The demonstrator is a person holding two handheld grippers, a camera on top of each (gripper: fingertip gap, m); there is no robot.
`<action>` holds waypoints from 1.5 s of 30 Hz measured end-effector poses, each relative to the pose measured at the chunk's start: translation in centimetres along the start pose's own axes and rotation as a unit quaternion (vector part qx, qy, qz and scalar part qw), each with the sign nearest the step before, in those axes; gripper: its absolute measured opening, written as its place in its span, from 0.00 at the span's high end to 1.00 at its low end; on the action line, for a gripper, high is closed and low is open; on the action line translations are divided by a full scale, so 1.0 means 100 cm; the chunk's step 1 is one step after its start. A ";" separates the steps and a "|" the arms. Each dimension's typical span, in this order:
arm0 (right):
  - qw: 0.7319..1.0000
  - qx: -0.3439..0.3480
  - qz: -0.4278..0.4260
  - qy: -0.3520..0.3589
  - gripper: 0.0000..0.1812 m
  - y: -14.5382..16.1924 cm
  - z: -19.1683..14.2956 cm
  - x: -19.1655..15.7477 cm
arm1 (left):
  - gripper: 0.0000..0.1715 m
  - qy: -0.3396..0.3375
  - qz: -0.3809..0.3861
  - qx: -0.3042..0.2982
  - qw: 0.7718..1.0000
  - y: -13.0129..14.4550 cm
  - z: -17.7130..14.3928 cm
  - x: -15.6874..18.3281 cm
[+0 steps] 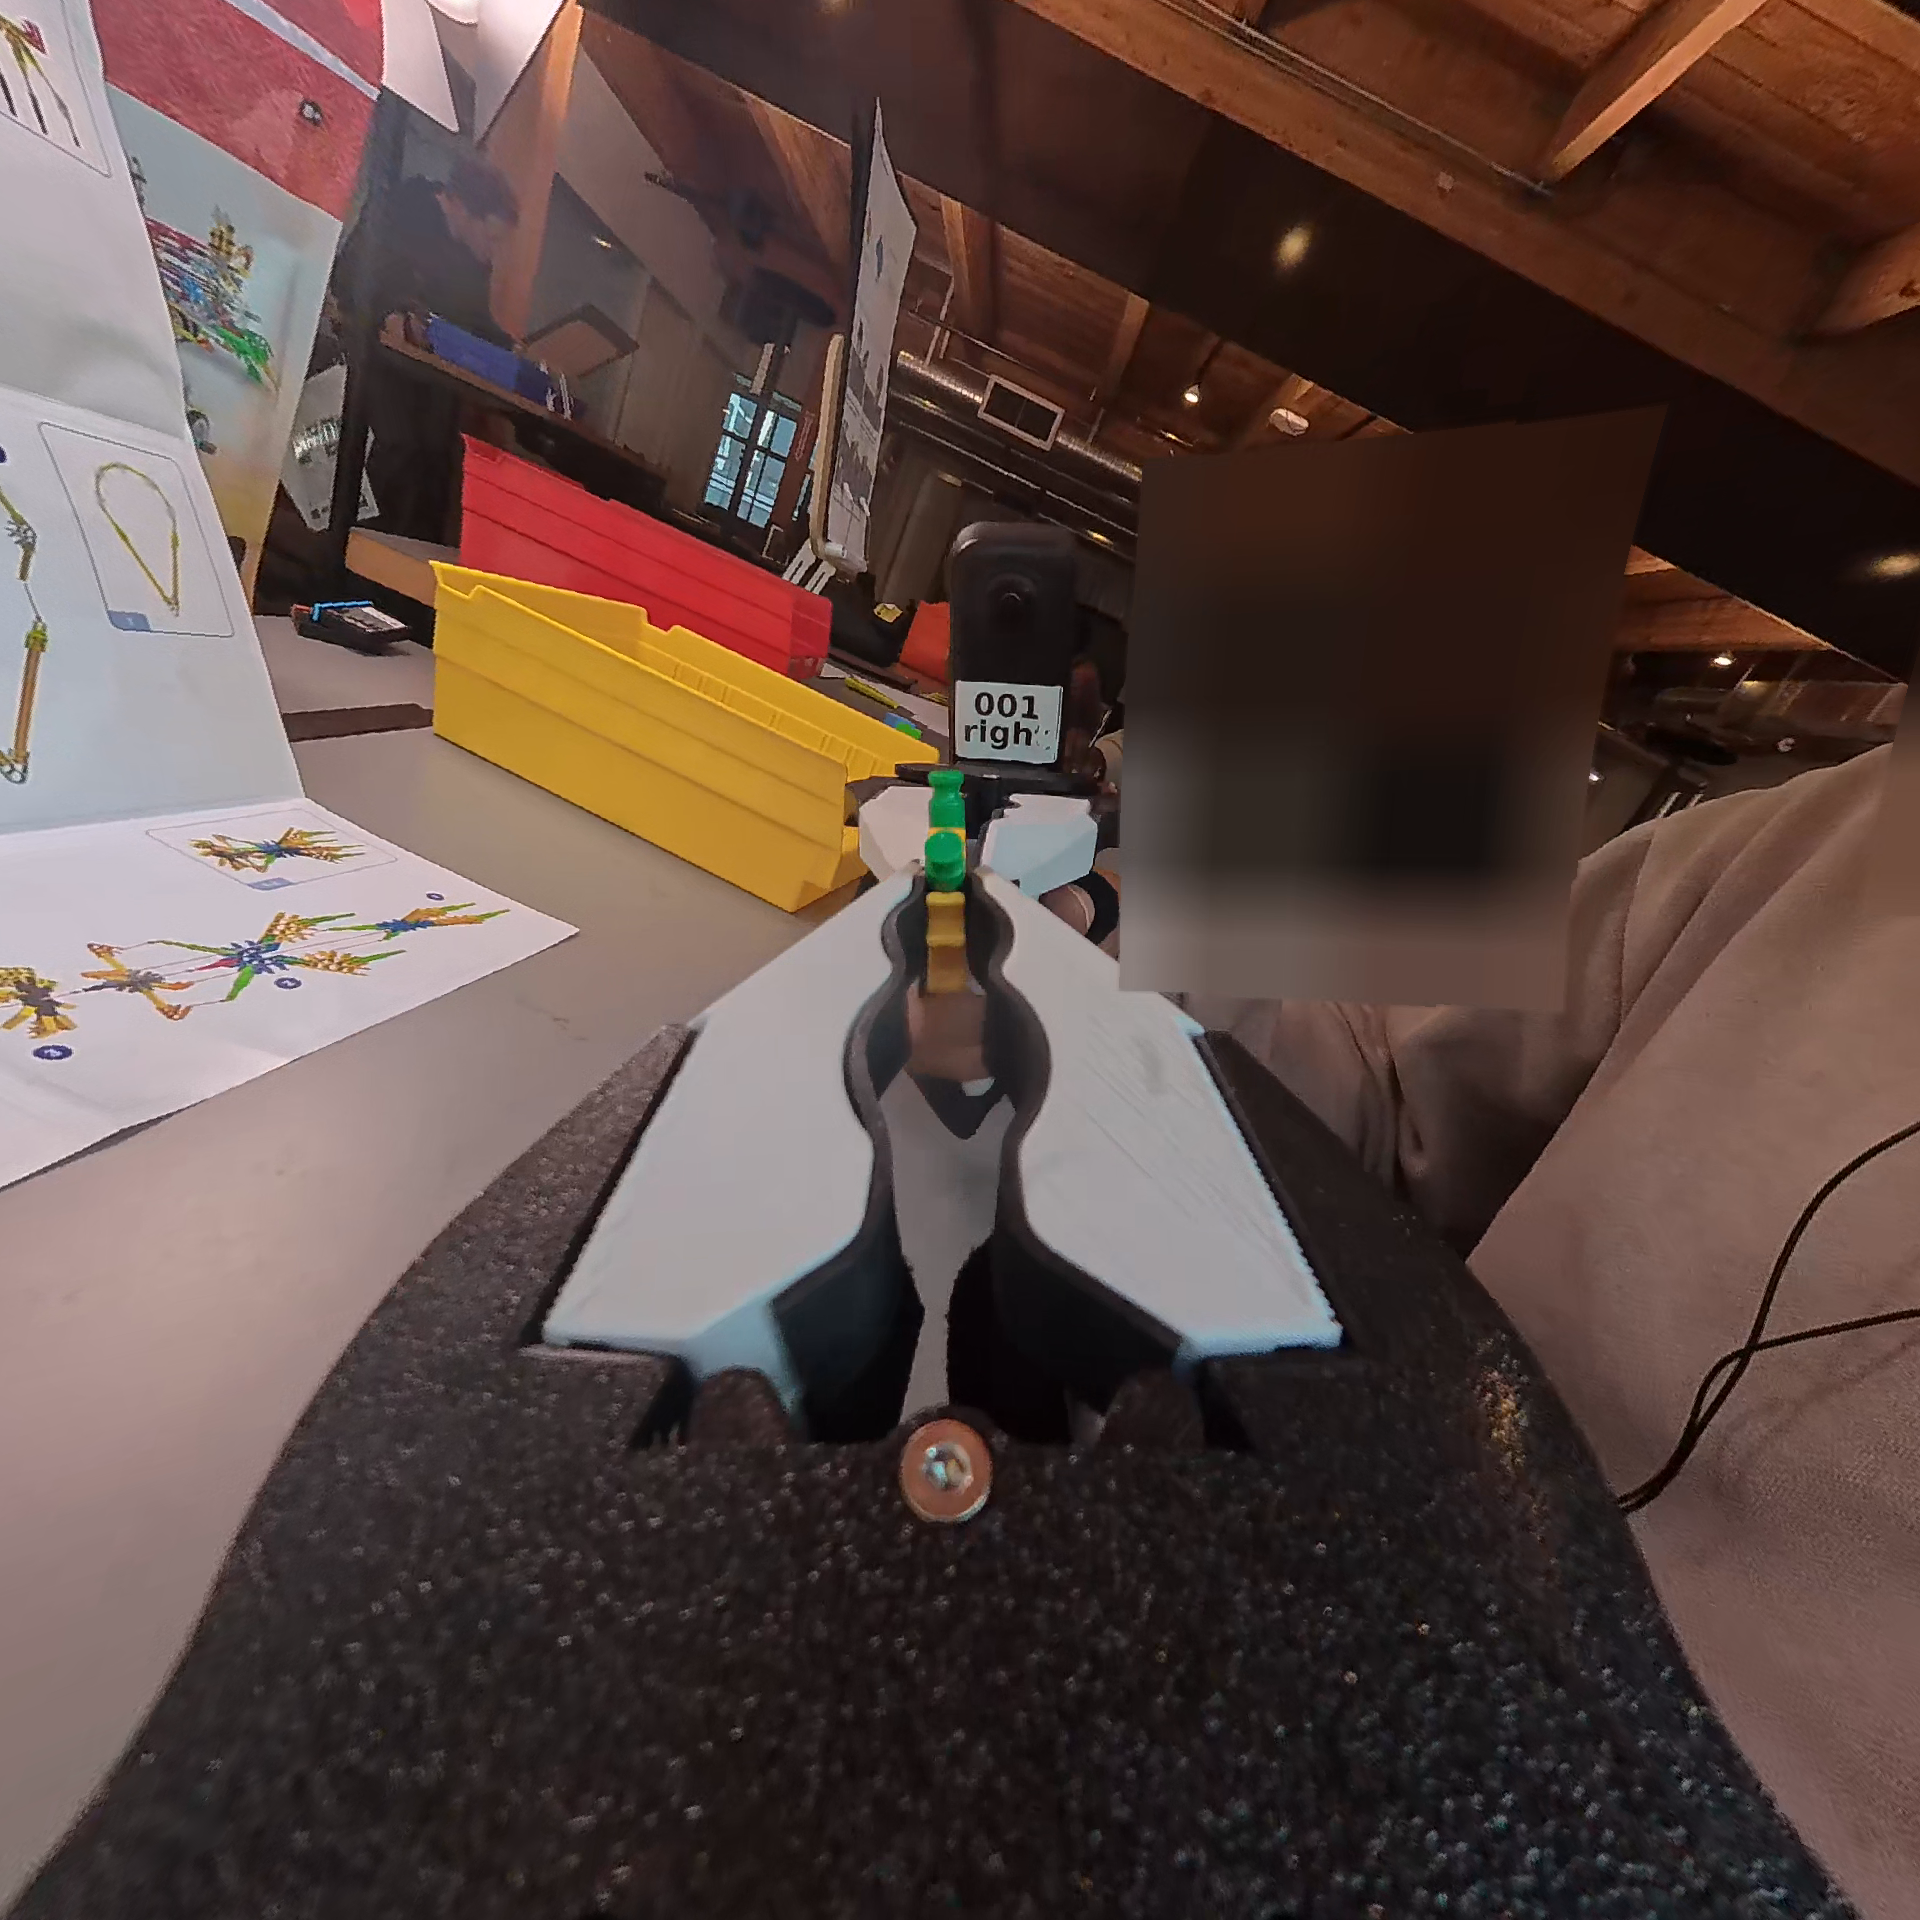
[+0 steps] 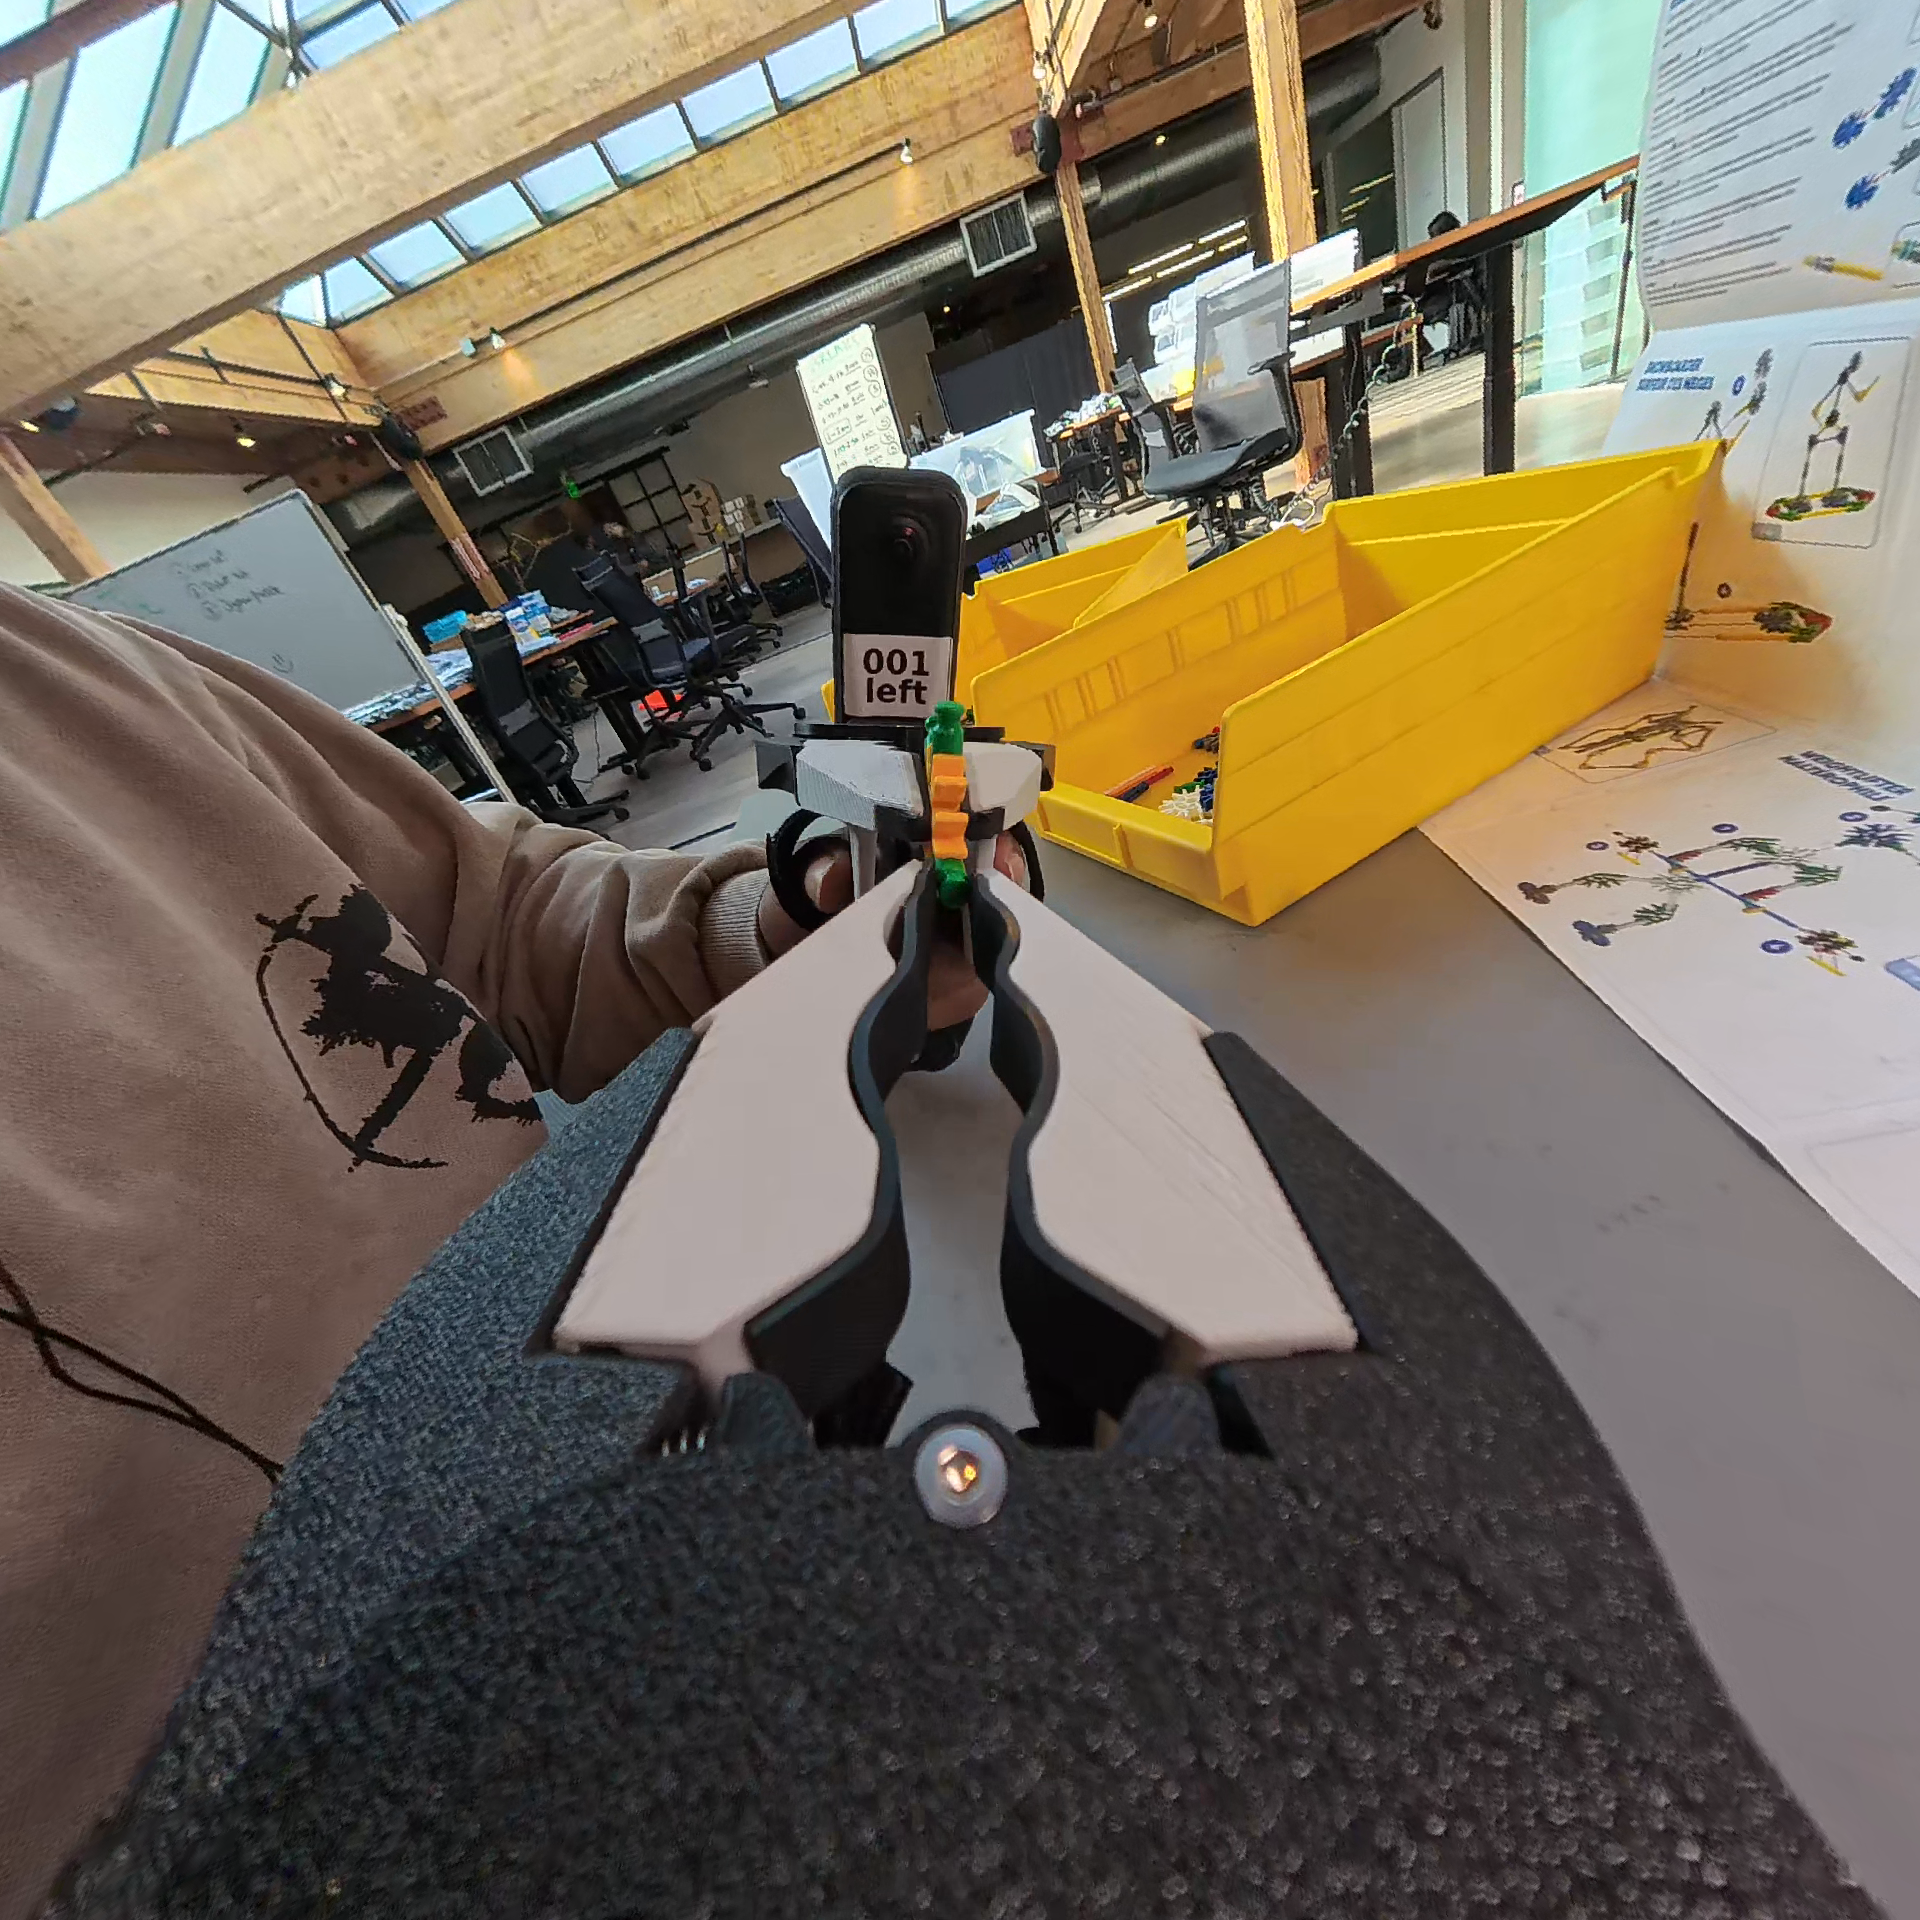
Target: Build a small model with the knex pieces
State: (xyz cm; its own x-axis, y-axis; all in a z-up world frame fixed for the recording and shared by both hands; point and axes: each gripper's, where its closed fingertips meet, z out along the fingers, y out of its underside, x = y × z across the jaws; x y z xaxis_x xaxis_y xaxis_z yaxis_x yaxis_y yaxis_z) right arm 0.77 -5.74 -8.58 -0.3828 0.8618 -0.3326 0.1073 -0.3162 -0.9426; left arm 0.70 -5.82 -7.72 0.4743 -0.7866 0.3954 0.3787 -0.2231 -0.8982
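The left hand-held gripper (image 1: 943,883) is reaching straight ahead toward 12 o'clock above the grey surface (image 1: 312,1299), its white fingers (image 1: 790,1039) pressing together on the yellow connector (image 1: 943,935) of a small toy-rod assembly. The green rod (image 1: 943,821) is running on from that connector toward 12 o'clock, its long axis lying along the fingers, and its far end is meeting the other tool facing it. In the right wrist view, the right hand-held gripper (image 2: 951,883) is likewise aiming at 12 o'clock, tips clamping on the near end of the green rod (image 2: 948,873), with an orange-yellow connector (image 2: 949,800) sitting further along the same line. Each tool is carrying a black camera (image 2: 899,582) with a white printed label below the lens. A person's beige sleeve (image 2: 364,831) is filling the 9 o'clock side of the right view. Yellow bins (image 2: 1351,707) are standing at 2 o'clock, holding small coloured pieces, and an illustrated instruction sheet (image 2: 1714,883) is lying at 3 o'clock.
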 end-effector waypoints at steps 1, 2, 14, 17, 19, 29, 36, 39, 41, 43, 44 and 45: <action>1.000 -0.001 -0.001 0.001 0.97 0.000 0.000 0.000 | 0.97 0.000 0.000 0.002 1.000 0.000 0.000 0.000; 1.000 -0.002 -0.002 0.000 0.97 0.000 -0.001 0.000 | 0.97 0.000 0.001 0.003 1.000 0.000 0.001 0.000; 0.998 -0.008 -0.023 0.061 0.98 0.002 -0.001 0.017 | 0.97 -0.076 0.081 -0.065 0.992 0.013 0.001 -0.015; 0.994 -0.021 -0.058 0.089 0.98 0.005 -0.001 0.021 | 0.97 -0.101 0.104 -0.087 0.986 0.015 0.001 -0.020; 0.986 -0.038 -0.098 0.126 0.97 0.006 -0.001 0.027 | 0.97 -0.135 0.122 -0.097 0.979 0.017 0.002 -0.027; 0.897 -0.078 -0.289 0.326 0.99 -0.008 -0.006 0.045 | 0.97 -0.270 0.131 -0.081 0.951 0.009 0.014 -0.053; 0.874 -0.103 -0.324 0.347 0.98 -0.008 -0.018 0.052 | 0.97 -0.277 0.013 -0.084 0.957 0.013 -0.004 -0.083; 0.905 -0.073 -0.260 0.330 0.98 -0.013 -0.033 0.063 | 0.97 -0.215 -0.041 -0.064 0.974 0.017 -0.004 -0.074; 0.928 -0.038 -0.223 0.295 0.98 -0.016 -0.042 0.065 | 0.97 -0.193 -0.050 -0.082 0.977 0.026 -0.005 -0.070; 0.943 -0.008 -0.198 0.267 0.98 -0.017 -0.047 0.065 | 0.97 -0.185 -0.033 -0.102 0.977 0.036 -0.006 -0.068; 0.947 0.005 -0.188 0.261 0.98 -0.019 -0.050 0.067 | 0.97 -0.180 -0.027 -0.117 0.976 0.041 -0.005 -0.067; 0.948 0.011 -0.181 0.263 0.98 -0.021 -0.053 0.069 | 0.97 -0.179 -0.023 -0.139 0.974 0.049 -0.006 -0.067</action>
State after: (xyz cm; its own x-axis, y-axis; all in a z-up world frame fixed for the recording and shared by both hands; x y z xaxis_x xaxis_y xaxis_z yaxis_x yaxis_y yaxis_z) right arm 2.78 2.98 -9.04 0.1204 0.9919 0.0391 0.0347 0.0352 -0.9988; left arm -1.08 -1.95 -14.85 0.7277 -0.5313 0.4338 0.2006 -0.4399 -0.8754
